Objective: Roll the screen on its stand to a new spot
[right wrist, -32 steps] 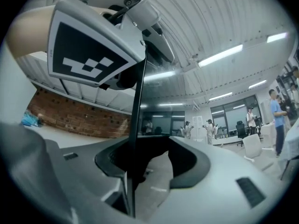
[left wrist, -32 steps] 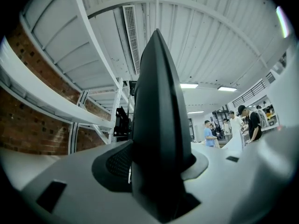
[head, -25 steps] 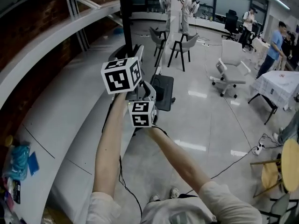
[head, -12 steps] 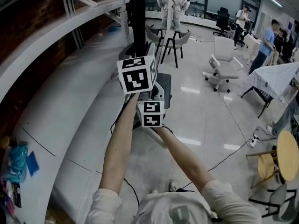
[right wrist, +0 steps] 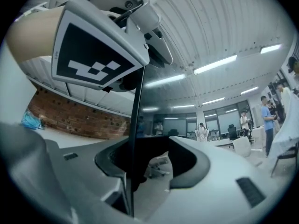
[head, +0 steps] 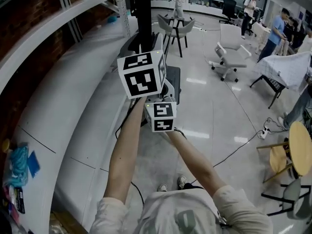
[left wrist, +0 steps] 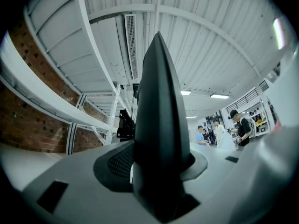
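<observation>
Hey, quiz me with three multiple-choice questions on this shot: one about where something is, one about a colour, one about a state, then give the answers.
1. Where is the left gripper relative to the right gripper?
A above it; B below it; C far off to one side.
2. The screen is:
A white; B black; C yellow.
3. Between the left gripper's jaws there is:
A nothing; B a cable; C the screen's edge.

Answers:
1. A: the right gripper view shows the left gripper overhead.
2. B: the screen looks dark in every view.
3. C: the dark edge fills the gap in the left gripper view.
</observation>
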The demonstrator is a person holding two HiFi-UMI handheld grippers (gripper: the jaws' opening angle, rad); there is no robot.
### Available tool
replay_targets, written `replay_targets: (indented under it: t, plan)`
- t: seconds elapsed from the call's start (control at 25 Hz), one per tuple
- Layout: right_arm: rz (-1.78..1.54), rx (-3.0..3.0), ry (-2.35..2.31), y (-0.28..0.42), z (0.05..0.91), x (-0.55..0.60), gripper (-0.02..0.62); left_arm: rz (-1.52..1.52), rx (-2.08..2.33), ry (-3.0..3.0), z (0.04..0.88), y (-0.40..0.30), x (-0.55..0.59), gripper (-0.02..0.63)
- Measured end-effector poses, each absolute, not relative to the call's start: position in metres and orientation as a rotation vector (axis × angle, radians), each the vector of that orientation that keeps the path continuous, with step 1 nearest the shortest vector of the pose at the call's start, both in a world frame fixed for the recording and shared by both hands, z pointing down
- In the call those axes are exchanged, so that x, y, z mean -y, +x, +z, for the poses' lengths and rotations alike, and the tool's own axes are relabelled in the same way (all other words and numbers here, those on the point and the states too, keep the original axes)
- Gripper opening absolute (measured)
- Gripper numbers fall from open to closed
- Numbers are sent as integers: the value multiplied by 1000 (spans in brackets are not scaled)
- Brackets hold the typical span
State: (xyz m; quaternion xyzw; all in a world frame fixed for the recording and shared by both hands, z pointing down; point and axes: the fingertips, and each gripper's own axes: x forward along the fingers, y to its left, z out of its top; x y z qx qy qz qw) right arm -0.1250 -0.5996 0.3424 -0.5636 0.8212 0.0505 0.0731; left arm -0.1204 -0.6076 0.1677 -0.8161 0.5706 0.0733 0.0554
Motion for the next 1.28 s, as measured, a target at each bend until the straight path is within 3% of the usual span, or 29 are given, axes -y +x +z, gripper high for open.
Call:
replay_targets:
  t: [0.6,1.28]
  plan:
    - [128,-2439,-1746,-122,341,518,227,248,-1668,-2516,167,-114,527,222]
    - [108,-2514,-1642,-69,340,381,227,255,-1759,-2432,164,-63,390,224]
